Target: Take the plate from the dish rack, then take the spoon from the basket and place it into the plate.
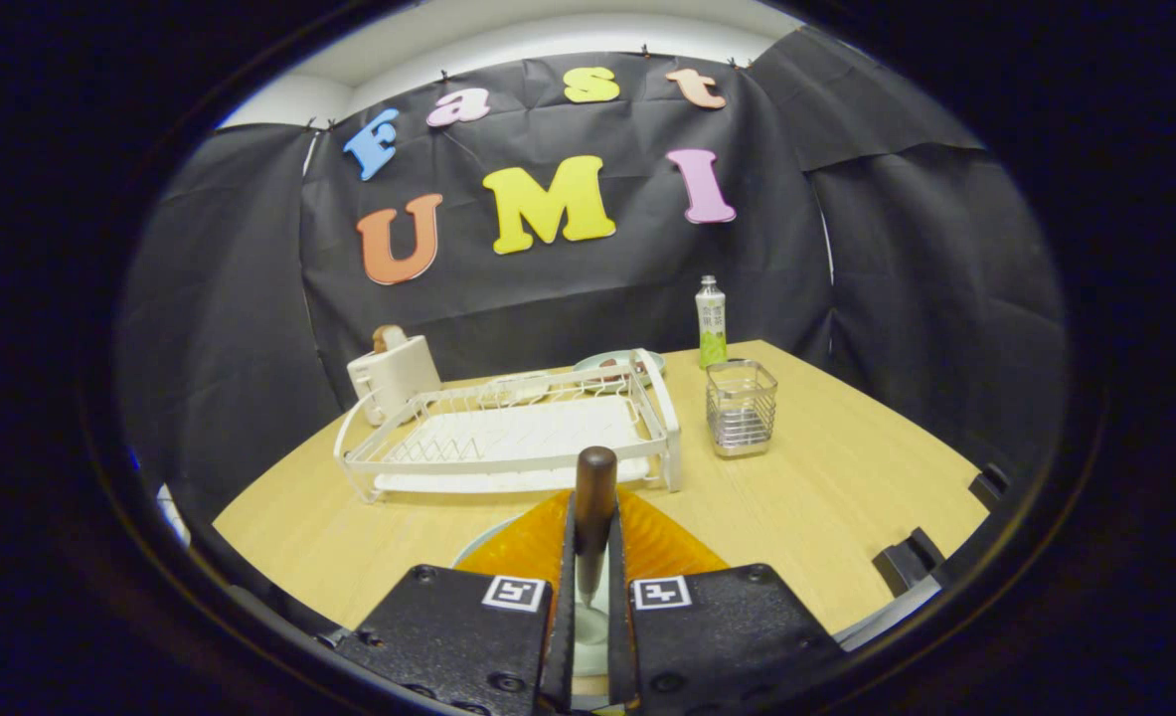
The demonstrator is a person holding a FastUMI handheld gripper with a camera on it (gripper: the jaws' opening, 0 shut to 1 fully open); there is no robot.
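The hand-held gripper (592,557) is closed on one spoon (593,497), both orange fingers (523,542) pressing its dark handle. Under them lies one plate (483,542) on the worktop (826,497). Just beyond stands one dish rack (508,438), then one basket (741,406), one bottle (711,321), one toaster (392,373).

Gripper view rides low behind fingers (592,587), facing forward across table (846,497) toward dish rack (508,438)

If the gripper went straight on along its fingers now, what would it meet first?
Probably the dish rack, just beyond the plate. The gripper, shut on the spoon, sits over that plate; depth is unclear.
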